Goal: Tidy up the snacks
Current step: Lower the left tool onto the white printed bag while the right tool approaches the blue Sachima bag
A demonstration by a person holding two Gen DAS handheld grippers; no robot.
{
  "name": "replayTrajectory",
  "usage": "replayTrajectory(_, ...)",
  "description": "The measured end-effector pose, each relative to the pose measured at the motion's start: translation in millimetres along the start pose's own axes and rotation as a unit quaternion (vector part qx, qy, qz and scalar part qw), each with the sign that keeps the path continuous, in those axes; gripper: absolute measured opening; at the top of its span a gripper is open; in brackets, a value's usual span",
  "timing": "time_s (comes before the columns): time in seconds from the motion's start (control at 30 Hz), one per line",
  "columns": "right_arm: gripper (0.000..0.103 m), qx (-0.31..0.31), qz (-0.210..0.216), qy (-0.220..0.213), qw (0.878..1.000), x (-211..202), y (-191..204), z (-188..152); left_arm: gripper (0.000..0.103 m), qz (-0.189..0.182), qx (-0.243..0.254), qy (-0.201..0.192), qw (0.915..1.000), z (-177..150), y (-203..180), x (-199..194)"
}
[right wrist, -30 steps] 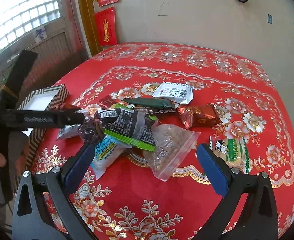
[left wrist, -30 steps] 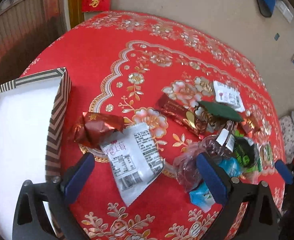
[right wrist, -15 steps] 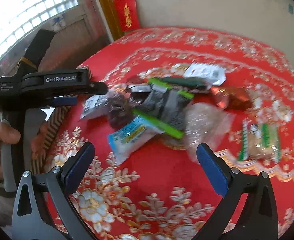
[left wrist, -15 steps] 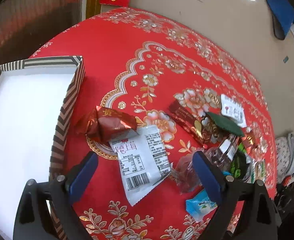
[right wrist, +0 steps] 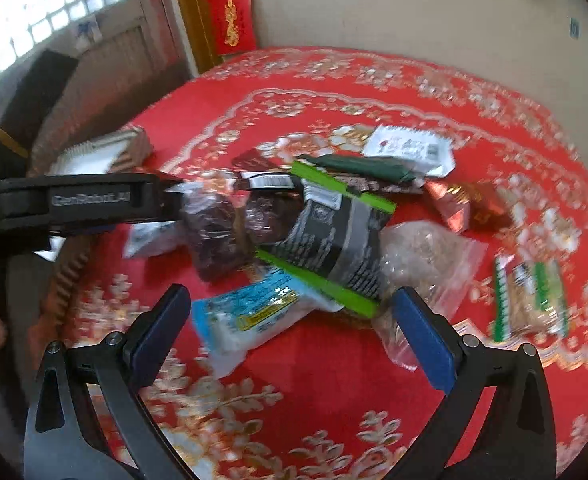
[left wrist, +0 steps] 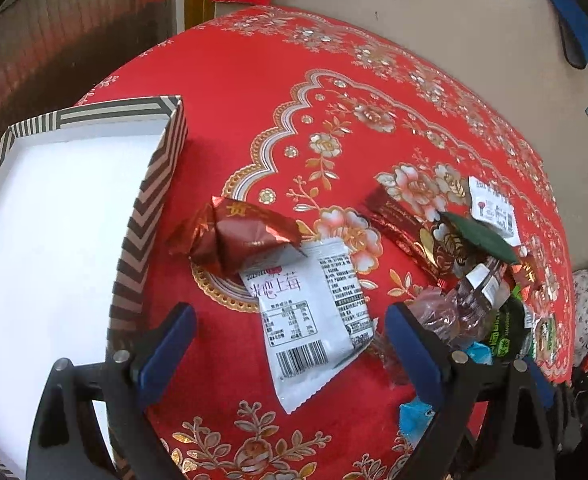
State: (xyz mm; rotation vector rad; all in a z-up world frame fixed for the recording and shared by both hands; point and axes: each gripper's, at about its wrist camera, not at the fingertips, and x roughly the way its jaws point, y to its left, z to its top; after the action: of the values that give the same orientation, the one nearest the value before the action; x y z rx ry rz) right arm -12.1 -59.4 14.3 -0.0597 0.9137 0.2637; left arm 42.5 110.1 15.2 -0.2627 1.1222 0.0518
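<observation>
Left tool (left wrist: 290,344) has just narrowed slightly but stays open and empty over the white strawberry packet (left wrist: 310,312), striped box (left wrist: 150,208) at 10 o'clock, so pickup's next; right tool (right wrist: 294,328) open too.

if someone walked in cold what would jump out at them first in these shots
The bright red flowered tablecloth fills both views. At its middle lies a jumble of snack packets, the black-and-green bag on top and a light blue packet at the near edge. On the left side stands a striped box with a white inside and nothing visible in it, a white barcode packet and a red foil snack just beside it.
</observation>
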Motion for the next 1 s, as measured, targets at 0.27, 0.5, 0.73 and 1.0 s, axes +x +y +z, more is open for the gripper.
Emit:
replayTrajectory(0.27, 0.103, 0.015, -0.057, 0.002, 0.998, -7, -31, -2, 0.096, 0.005, 0.01, 0.003, 0.9999, 0, -7, 2)
replayTrajectory(0.5, 0.102, 0.026, 0.009, 0.007, 1.0, -10, -22, -5, 0.096, 0.01, 0.004, 0.007, 0.9999, 2, -6, 5)
replayTrajectory(0.73, 0.103, 0.032, 0.019, 0.012, 0.999, -7, -13, -7, 0.096, 0.031, 0.006, 0.008, 0.9995, 6, -4, 11)
replayTrajectory(1.0, 0.102, 0.017, -0.027, 0.006, 0.999, 1, -6, 1, 0.088, 0.04, 0.041, 0.008, 0.9983, -2, -14, 11)
